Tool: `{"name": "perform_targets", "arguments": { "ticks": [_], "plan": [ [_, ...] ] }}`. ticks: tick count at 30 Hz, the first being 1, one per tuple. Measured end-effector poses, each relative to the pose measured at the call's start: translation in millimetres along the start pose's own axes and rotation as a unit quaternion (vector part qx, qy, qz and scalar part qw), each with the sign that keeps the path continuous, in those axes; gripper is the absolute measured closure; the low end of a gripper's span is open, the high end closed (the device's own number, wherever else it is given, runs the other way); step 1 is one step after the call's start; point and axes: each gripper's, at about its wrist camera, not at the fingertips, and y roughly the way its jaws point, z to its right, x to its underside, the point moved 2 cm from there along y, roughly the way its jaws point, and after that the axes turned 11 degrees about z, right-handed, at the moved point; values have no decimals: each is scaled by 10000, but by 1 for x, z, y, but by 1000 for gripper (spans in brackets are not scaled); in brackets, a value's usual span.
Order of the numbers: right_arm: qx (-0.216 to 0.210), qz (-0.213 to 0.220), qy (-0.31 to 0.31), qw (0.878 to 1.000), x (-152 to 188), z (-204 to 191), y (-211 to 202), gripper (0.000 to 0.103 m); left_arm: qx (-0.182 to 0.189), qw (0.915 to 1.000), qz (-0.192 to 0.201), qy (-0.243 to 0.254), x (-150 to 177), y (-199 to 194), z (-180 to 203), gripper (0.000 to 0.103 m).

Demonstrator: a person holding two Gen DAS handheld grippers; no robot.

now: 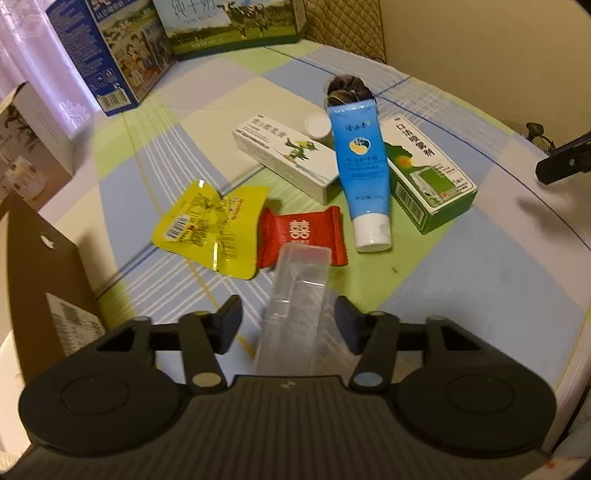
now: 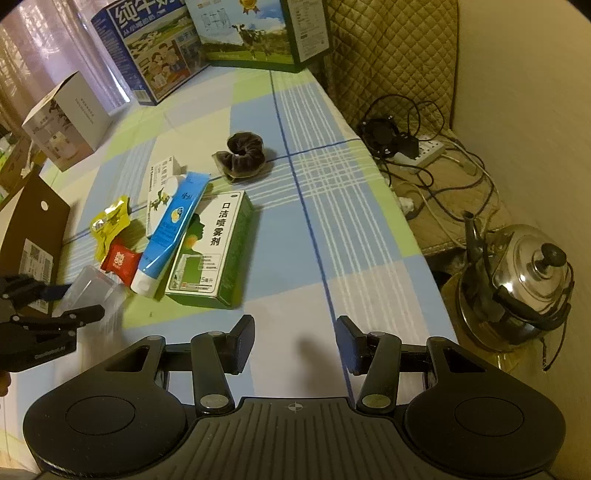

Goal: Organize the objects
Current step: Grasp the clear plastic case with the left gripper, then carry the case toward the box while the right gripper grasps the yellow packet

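A clear plastic box point(image 1: 295, 295) stands between the fingers of my left gripper point(image 1: 288, 323). The pads stand apart from its sides, with a gap at the left pad, so the gripper is open. Beyond it lie a red candy packet point(image 1: 303, 232), a yellow packet point(image 1: 210, 229), a blue tube point(image 1: 364, 173), a white carton point(image 1: 288, 155), a green spray box point(image 1: 428, 173) and a dark scrunchie point(image 1: 347, 90). My right gripper point(image 2: 295, 343) hovers open over bare tablecloth, right of the green spray box point(image 2: 214, 251). The right wrist view shows the left gripper point(image 2: 74, 301) around the clear box point(image 2: 92, 291).
Milk cartons point(image 2: 155, 51) point(image 2: 258, 29) stand at the back of the table, a white box point(image 2: 62, 118) and brown cardboard point(image 2: 33, 236) at the left. Off the table's right edge point(image 2: 406, 236) sit a steel kettle point(image 2: 528, 280) and a power strip point(image 2: 421, 151) with tangled cables.
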Motion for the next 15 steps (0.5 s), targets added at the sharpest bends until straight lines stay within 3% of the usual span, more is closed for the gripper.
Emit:
{"name": "perform_targets", "arguments": {
  "ticks": [2, 10, 15],
  "plan": [
    [-12, -1, 1, 10000, 0, 0, 0, 57, 4, 10000, -57, -67, 1, 3, 1, 76],
    [-300, 41, -244, 9992, -6, -16, 10, 57, -341, 9972, 22, -668, 20, -26, -8, 77],
    [-806, 195, -463, 9955, -19, -40, 18, 57, -723, 9910, -75, -1122, 53, -61, -26, 77]
  ]
}}
